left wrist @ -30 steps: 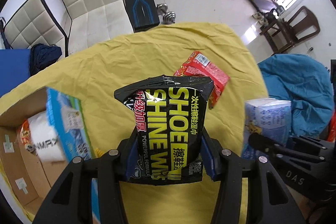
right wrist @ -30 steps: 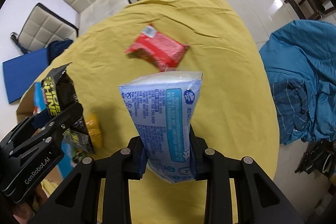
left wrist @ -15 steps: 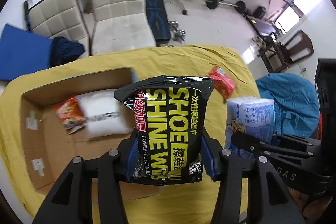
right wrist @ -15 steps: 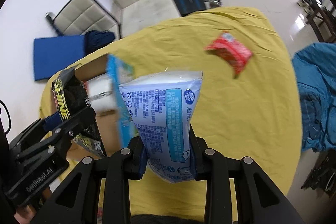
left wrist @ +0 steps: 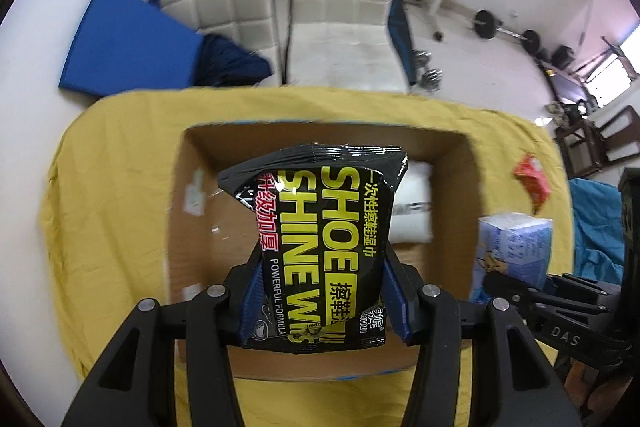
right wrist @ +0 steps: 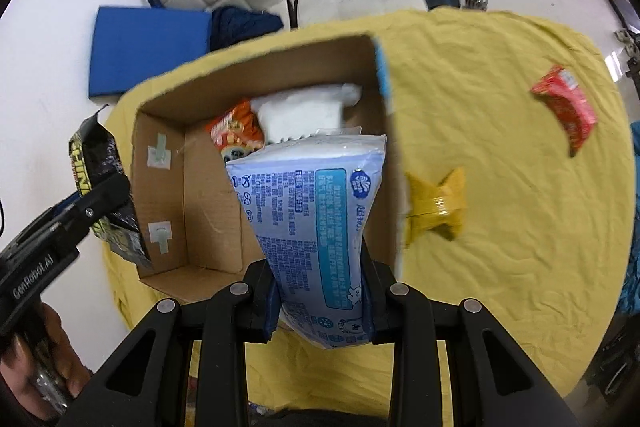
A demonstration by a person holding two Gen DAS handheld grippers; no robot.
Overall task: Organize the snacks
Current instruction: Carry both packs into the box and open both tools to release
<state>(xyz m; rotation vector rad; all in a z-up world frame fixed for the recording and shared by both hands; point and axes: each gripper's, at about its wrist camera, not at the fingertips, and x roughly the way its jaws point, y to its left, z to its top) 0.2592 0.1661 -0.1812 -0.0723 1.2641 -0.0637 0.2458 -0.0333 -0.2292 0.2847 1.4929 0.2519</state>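
Note:
My left gripper [left wrist: 322,303] is shut on a black and yellow shoe-wipes pack [left wrist: 324,239], held above the open cardboard box [left wrist: 460,195]. My right gripper [right wrist: 320,301] is shut on a light blue tissue pack [right wrist: 320,219], over the box's right side [right wrist: 380,67]. Inside the box lie a white pack [right wrist: 300,115] and an orange snack bag [right wrist: 236,131]. On the yellow cloth [right wrist: 500,155] to the right lie a red packet [right wrist: 568,107] and a yellow packet [right wrist: 436,203]. The left gripper [right wrist: 100,203] with its black pack shows at the left of the right wrist view.
The box sits on a yellow-covered table [left wrist: 120,227]. Behind it stand two white padded chairs [left wrist: 340,7], a blue mat [left wrist: 128,43] and gym weights [left wrist: 500,27]. A blue cloth heap [left wrist: 592,227] lies at the right. A hand [right wrist: 36,359] holds the left gripper.
Both grippers have carried their packs leftward from over the bare cloth to above the box. The box now fills the middle of both views; the red packet has slid to the right.

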